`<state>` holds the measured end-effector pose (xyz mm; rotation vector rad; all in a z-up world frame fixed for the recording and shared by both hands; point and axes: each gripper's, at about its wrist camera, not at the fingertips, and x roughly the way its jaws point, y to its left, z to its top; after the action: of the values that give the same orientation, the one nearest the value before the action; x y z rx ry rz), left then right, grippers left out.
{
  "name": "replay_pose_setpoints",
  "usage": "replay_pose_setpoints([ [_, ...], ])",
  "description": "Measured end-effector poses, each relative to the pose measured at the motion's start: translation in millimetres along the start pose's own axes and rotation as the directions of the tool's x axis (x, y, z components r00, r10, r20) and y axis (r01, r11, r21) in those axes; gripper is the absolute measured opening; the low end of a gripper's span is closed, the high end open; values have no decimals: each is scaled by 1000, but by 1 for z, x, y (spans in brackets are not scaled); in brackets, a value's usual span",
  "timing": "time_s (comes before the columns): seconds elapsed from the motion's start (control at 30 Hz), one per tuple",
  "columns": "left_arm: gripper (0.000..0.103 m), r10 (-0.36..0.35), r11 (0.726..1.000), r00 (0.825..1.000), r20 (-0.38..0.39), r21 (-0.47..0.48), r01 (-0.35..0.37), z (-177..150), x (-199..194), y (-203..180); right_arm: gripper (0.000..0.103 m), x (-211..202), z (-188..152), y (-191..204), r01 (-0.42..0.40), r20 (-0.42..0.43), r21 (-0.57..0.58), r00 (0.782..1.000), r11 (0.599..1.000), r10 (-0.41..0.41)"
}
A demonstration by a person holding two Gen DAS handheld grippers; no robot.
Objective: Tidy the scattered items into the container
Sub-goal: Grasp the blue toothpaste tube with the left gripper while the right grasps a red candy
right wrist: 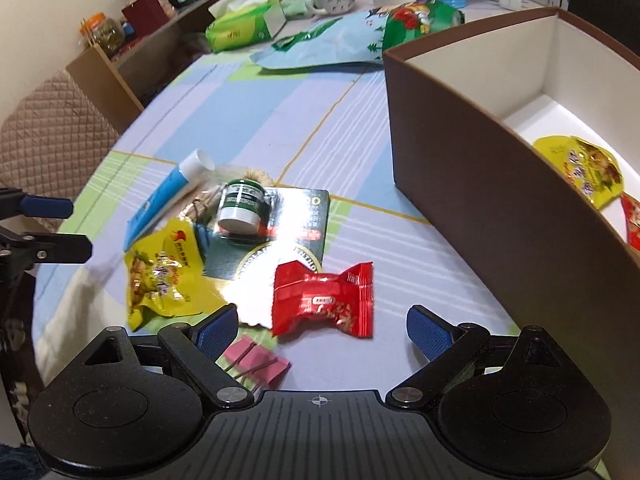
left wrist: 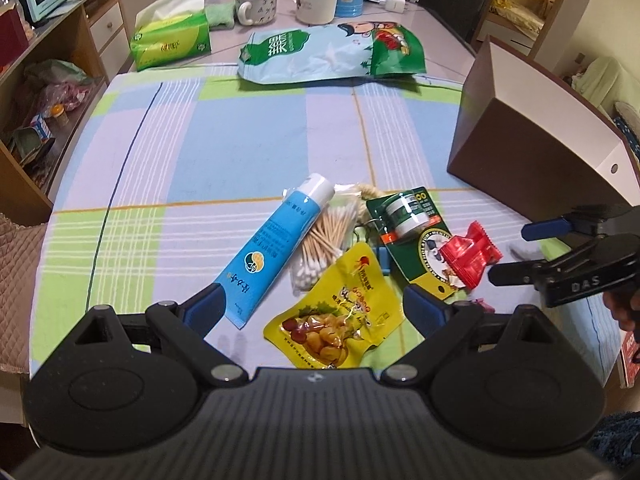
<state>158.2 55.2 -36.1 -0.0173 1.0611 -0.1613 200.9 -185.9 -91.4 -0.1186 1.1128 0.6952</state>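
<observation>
Brightness: the checked tablecloth (left wrist: 240, 128) is evenly and fairly brightly lit in both views.
Glare: a blown-out white patch is seen on the green blister card (right wrist: 276, 256) in the right wrist view; a smaller glint is seen on it from the left.
Shadows: soft and short, cast under the red candy wrapper (right wrist: 324, 300).
Blur: the blue tube (right wrist: 168, 196) and yellow snack pouch (right wrist: 160, 276) are smeared in the right wrist view.
Distortion: straight edges of the brown box (right wrist: 500, 200) are bowed; corners are vignetted black.
</observation>
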Motion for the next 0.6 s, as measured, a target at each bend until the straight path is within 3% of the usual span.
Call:
replay_pose_setpoints([
  [0.2, 93, 1, 1000, 1000, -18, -14, -1, 0, 9, 5, 94, 19, 10, -1, 11, -3, -20, 1000, 1000, -11],
  [0.3, 93, 4, 1000, 1000, -13, -3, -4, 0, 11, 6, 61, 29, 10, 2, 26, -20, -55, 999, 998, -27],
  [0.4, 91, 8, 999, 1000, 1, 33, -8, 4, 17, 9, 57, 34, 7, 7, 42, -20, -97, 999, 994, -44],
  [0.57, 61, 13, 995, 1000, 29, 101, -16, 12, 27, 15, 47, 31, 7, -2, 29, -16, -52, 999, 998, -30],
  [0.6, 60, 17, 993, 999, 32, 115, -20, 14, 30, 16, 47, 31, 7, -6, 19, -16, -36, 1000, 999, -19],
])
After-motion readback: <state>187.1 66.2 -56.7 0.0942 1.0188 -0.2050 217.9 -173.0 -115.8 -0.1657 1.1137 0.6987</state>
